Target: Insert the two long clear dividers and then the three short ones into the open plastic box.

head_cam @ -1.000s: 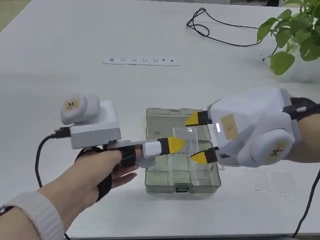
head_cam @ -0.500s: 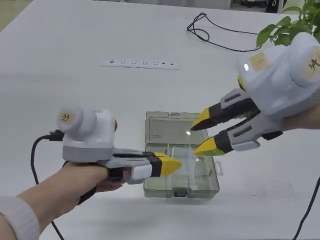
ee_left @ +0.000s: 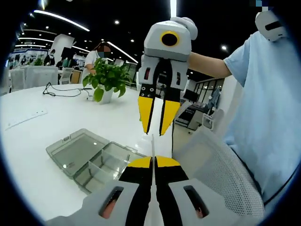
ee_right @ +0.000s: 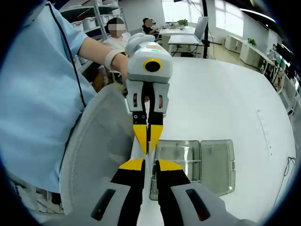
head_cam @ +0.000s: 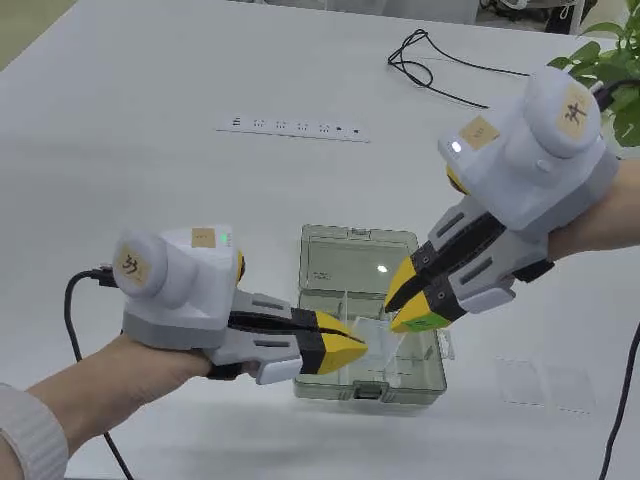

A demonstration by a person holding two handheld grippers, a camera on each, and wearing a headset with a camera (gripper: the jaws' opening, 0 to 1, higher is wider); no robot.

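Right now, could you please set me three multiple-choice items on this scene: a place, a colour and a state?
1. Where is the power strip? A. beyond the plastic box B. inside it C. beside the plant
2. What colour are the tips of the left gripper and right gripper? A. red B. yellow C. blue
3. The box's lid is: A. shut B. open C. missing
Answers: 1 A, it lies farther up the table. 2 B, both pairs show yellow. 3 B, the lid lies folded back.

Bright o/h light, soft shadows; glare spot on box lid [head_cam: 358,262]; gripper views edge-warped.
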